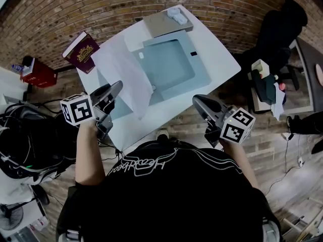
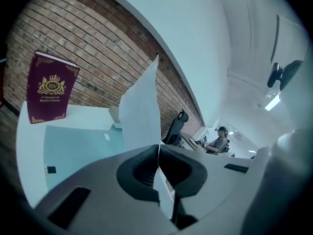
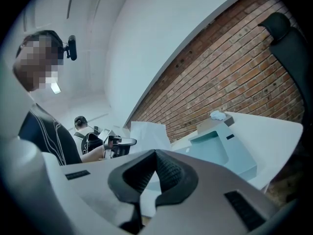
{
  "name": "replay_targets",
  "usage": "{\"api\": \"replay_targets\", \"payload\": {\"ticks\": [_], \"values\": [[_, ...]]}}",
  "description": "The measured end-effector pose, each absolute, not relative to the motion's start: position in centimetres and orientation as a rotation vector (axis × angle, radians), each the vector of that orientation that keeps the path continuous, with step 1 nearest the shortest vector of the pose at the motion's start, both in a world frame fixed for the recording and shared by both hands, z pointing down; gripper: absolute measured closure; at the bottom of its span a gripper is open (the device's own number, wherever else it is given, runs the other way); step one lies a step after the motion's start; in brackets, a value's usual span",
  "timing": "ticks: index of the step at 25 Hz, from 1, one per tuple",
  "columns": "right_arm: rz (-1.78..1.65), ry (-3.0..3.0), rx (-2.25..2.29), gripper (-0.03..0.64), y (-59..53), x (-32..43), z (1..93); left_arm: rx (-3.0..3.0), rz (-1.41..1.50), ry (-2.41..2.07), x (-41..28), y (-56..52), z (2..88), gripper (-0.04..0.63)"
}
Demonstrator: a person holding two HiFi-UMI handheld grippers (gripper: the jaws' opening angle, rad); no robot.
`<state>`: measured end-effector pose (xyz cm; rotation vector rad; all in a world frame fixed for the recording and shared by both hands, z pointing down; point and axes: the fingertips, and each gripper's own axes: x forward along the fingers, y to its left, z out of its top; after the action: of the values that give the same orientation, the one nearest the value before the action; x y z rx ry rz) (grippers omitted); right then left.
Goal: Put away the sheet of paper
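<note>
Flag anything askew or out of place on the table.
The sheet of paper stands bent above the white table, pinched by the shut left gripper. A crumpled white wad lies on the grey board.

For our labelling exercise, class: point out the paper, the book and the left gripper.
paper (image 1: pixel 123 72): head view, middle of the sheet.
book (image 2: pixel 49 89): left gripper view, front cover.
left gripper (image 2: pixel 158 151): left gripper view, where its shut jaws pinch the paper's edge.
</note>
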<state>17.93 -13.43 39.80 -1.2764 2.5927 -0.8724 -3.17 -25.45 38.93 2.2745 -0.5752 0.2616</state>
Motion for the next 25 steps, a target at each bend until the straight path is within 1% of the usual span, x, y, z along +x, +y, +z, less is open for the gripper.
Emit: {"api": "replay_targets", "payload": {"ticks": [7, 14, 25], "values": [[-0.917, 2.572, -1.327, 0.618, -15.3, 17.8, 40.5, 2.213, 0.233, -0.543, -3.5, -28.7, 41.4, 0.565], [-0.956, 2.569, -1.395, 0.618, -16.4, 18.1, 41.5, 2.113, 0.283, -0.565, -4.3, -30.4, 46.7, 0.565], [-1.024, 2.529, -1.434, 0.618, -17.6, 18.1, 42.6, 2.045, 0.476, -0.668, -5.5, -32.0, 54.7, 0.565]]}}
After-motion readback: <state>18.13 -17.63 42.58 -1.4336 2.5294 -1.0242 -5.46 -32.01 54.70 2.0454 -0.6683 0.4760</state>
